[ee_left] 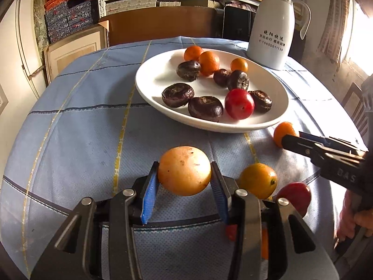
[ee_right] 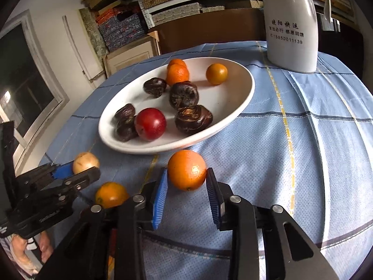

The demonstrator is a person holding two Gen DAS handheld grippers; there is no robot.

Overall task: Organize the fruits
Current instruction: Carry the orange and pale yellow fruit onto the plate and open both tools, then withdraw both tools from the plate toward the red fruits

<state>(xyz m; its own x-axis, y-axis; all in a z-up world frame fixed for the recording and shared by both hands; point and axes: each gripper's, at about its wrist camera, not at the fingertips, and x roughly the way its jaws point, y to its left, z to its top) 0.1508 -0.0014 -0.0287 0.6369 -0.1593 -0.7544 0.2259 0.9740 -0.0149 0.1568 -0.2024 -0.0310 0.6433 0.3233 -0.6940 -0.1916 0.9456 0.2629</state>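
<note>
A round table under a pale blue checked tablecloth carries a white oval plate of fruit and a white jug at its far edge, before stacked shelves. The left gripper pinches a yellow-brown round fruit; the right gripper pinches a small orange beside the plate's near rim.

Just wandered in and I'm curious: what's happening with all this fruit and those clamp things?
A person is sorting fruit with a hand-held gripper in each hand. The left gripper is shut on a yellowish fruit, and the right gripper is shut on an orange, both near the white plate. That plate already holds small oranges, dark brown fruits and a red one. Another orange fruit and a red fruit lie on the blue tablecloth.
</note>
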